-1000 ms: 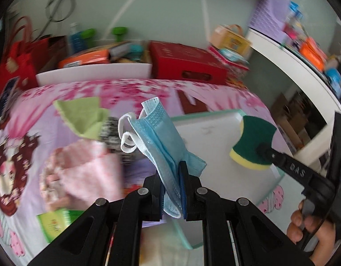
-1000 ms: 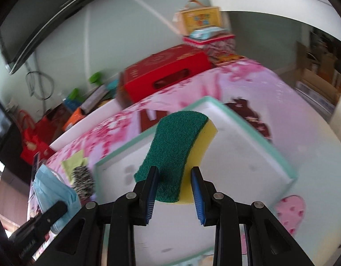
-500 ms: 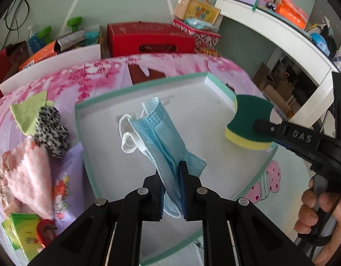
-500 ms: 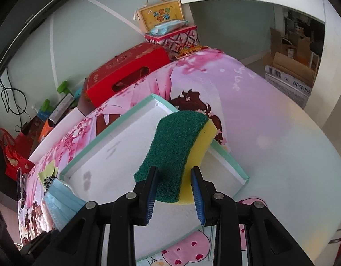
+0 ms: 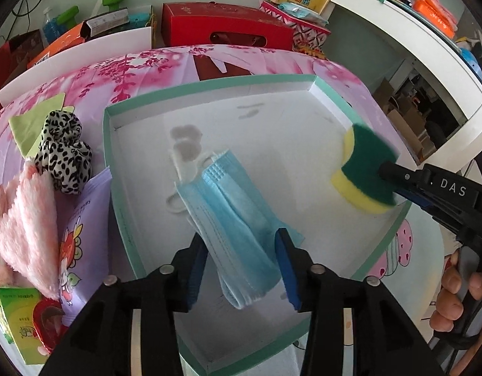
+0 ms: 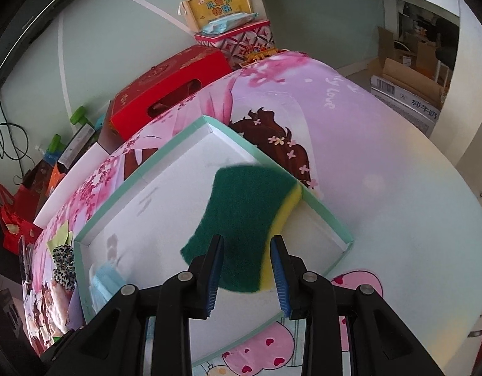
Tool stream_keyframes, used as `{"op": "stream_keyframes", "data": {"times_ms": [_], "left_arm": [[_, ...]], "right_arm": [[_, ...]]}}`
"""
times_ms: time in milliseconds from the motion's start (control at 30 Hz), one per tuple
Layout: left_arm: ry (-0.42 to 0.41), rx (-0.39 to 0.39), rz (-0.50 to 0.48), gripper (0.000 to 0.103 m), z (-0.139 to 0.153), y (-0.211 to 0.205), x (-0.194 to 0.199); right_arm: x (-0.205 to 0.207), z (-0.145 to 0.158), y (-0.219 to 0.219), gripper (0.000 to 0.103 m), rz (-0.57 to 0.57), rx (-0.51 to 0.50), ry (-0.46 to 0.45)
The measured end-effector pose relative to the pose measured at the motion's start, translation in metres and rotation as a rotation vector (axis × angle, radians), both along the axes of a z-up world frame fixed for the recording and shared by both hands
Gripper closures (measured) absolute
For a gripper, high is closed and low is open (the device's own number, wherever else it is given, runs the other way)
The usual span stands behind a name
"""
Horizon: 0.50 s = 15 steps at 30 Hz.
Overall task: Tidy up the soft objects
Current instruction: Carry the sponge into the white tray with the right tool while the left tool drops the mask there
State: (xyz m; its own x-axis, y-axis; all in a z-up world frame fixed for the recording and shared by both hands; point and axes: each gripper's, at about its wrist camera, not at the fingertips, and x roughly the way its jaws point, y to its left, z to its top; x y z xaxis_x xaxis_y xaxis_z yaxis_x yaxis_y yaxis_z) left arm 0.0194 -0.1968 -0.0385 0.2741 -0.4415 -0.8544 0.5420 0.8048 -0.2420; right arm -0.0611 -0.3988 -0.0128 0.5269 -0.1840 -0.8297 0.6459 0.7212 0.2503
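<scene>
A white tray with a mint-green rim (image 5: pixel 107 144) (image 6: pixel 175 144) lies on the pink tablecloth. My left gripper (image 5: pixel 241 266) is open; a light blue face mask (image 5: pixel 231 216) sits between its spread fingers inside the tray. The mask also shows in the right wrist view (image 6: pixel 104 279). My right gripper (image 6: pixel 245 269) is open around a green and yellow sponge (image 6: pixel 244 216), which looks blurred over the tray's right side. In the left wrist view the sponge (image 5: pixel 364 172) sits at the right gripper's tip.
Left of the tray lie a leopard-print scrunchie (image 5: pixel 64 153), a pink fluffy cloth (image 5: pixel 24 225), a green cloth (image 5: pixel 29 125) and a purple packet (image 5: pixel 84 219). A red box (image 5: pixel 225 26) and other boxes stand behind the table. A white shelf (image 5: pixel 413 40) is at right.
Both grippers have opened: the left let go of the mask, the right's jaws spread from the sponge. Both have moved in over the tray.
</scene>
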Motion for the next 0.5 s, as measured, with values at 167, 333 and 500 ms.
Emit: {"op": "stream_keyframes", "data": {"times_ms": [167, 333, 500], "left_arm": [[-0.001, 0.005, -0.001, 0.05, 0.005, 0.001, 0.0], [-0.045, 0.005, 0.004, 0.047, 0.022, 0.005, -0.002], [-0.099, -0.036, 0.03, 0.034, 0.044, 0.016, -0.002]], "right_arm": [[-0.004, 0.007, -0.001, 0.055, -0.019, -0.017, 0.002], [-0.009, 0.022, 0.001, 0.041, -0.023, -0.055, -0.013], [-0.008, 0.029, 0.008, 0.033, -0.008, -0.137, 0.034]]}}
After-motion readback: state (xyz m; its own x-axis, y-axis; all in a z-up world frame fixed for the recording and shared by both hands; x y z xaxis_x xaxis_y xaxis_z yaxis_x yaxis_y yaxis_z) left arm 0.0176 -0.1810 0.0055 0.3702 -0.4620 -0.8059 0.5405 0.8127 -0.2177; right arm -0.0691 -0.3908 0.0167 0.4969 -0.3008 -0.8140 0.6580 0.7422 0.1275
